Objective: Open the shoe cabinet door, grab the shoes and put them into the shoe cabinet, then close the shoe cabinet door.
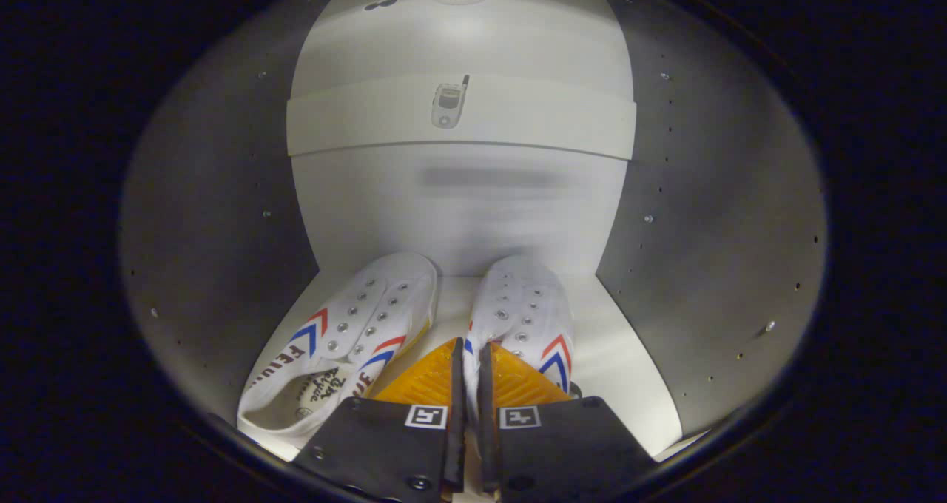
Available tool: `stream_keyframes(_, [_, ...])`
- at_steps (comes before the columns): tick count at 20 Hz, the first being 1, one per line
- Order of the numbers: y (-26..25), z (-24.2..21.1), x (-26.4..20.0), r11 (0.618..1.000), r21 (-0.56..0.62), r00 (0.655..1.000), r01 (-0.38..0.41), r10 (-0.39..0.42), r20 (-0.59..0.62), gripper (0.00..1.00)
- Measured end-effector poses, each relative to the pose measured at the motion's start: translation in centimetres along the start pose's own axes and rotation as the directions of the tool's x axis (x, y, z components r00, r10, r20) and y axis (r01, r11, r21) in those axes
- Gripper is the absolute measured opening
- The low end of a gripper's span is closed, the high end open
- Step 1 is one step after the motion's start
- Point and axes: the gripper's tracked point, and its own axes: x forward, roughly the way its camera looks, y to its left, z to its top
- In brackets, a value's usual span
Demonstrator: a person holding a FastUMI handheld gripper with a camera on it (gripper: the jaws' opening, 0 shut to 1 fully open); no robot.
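Shoes: left shoe [348, 333] and right shoe [521, 314] are white, each with red and blue chevron stripes on the sides and silver eyelets. The left shoe's insole carries black lettering. Shoe cabinet [222, 214]: grey side walls dotted with small holes; white floor, back panel and shelf [459, 118].

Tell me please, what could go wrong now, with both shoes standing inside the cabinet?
1. The gripper is pinched on the inner side wall of the right shoe; pulling back before opening would likely drag it out again.
2. The left shoe lies close beside the fingers, so a sideways retreat could knock it askew.
3. The shelf above leaves limited headroom; lifting while withdrawing may strike it.
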Motion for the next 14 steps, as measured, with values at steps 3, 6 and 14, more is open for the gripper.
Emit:
stream_keyframes(3, [0.1,-0.1,-1.6,0.999,0.034,1.0,0.006,-0.007,0.027,0.26])
stream_keyframes(6, [-0.1,0.2,-4.1,0.999,0.041,0.997,0.018,-0.02,0.068,0.28])
stream_keyframes(14, [-0.3,-0.3,-13.1,0.997,0.032,0.985,0.072,-0.077,0.155,0.29])
